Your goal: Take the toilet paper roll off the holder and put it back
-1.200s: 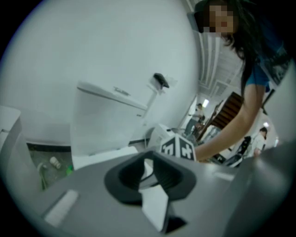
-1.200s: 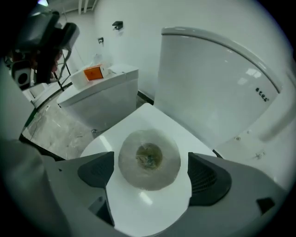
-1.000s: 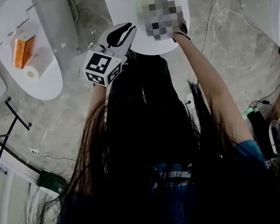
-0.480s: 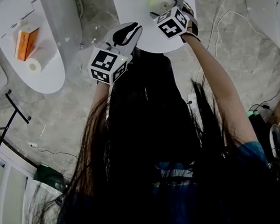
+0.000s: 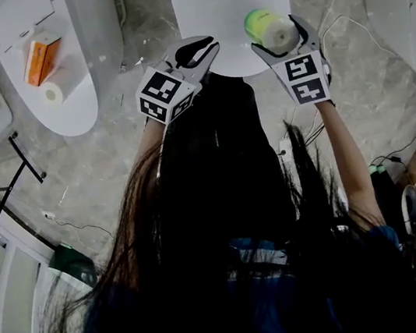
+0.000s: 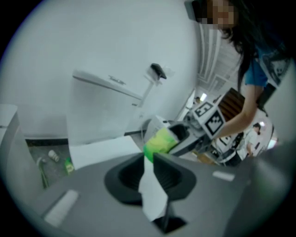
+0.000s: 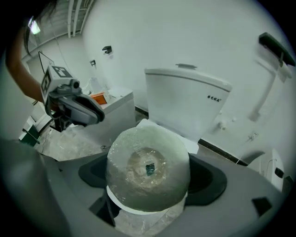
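Observation:
The toilet paper roll (image 5: 268, 27), in clear wrap with a green band, sits between the jaws of my right gripper (image 5: 276, 38), which is shut on it above the white toilet lid (image 5: 205, 4). In the right gripper view the roll (image 7: 148, 169) fills the space between the jaws, its end facing the camera. My left gripper (image 5: 200, 45) hovers at the lid's near edge, to the left of the roll. In the left gripper view a white paper strip (image 6: 152, 194) is pinched between its shut jaws, with the green roll (image 6: 159, 142) just beyond. A holder is not clearly visible.
A white toilet tank (image 7: 185, 102) stands behind the lid. To the left, another toilet (image 5: 65, 114) carries an orange box (image 5: 35, 61) and a small roll (image 5: 50, 93). Cables (image 5: 326, 23) run across the floor at right. A black rack (image 5: 7, 195) stands far left.
My right gripper has drawn back from over the lid toward the person and to the right, carrying the roll with it. The left gripper has barely shifted.

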`<state>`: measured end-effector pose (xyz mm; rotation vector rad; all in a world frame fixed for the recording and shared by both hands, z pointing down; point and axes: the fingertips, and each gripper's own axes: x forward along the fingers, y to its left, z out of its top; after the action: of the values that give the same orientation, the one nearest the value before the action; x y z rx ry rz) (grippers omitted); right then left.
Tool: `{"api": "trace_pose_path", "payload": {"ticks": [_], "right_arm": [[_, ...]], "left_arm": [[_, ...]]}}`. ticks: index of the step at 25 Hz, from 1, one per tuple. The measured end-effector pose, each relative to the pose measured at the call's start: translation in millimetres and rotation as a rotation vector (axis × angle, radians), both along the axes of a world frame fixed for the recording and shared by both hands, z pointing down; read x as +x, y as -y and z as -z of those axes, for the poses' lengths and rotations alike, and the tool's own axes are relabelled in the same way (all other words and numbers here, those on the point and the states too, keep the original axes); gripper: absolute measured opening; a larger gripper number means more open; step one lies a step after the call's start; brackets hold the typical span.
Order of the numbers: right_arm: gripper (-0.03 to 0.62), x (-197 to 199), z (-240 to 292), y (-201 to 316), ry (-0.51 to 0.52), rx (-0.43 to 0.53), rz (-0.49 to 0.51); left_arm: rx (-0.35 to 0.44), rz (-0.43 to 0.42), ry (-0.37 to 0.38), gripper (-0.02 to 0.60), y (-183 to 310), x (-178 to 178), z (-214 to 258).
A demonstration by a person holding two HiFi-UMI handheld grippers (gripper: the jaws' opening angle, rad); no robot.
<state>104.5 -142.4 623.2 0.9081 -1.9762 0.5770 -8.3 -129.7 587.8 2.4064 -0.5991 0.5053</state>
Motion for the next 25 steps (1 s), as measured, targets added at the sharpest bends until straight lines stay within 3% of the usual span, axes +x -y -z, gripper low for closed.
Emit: {"api": "trace_pose_path", "payload": {"ticks": [9, 15, 25], "right_arm": [[0.465, -15.3, 53.7, -16.0, 0.071, 0.067, -0.072], [0.465, -16.0, 56.1, -10.7, 0.061, 0.104, -0.096], [0.465, -11.3, 48.3, -15.0, 0.052, 0.093, -0.075]], "left_arm": [[0.032, -0.025, 0.018, 0.044, -6.4, 7.3, 13.2], [0.062, -0.018, 0.032, 0.044, -6.7, 10.7, 19.0], [0.034, 0.031, 0.021, 0.045, -15.8, 11.8, 16.9]]}}
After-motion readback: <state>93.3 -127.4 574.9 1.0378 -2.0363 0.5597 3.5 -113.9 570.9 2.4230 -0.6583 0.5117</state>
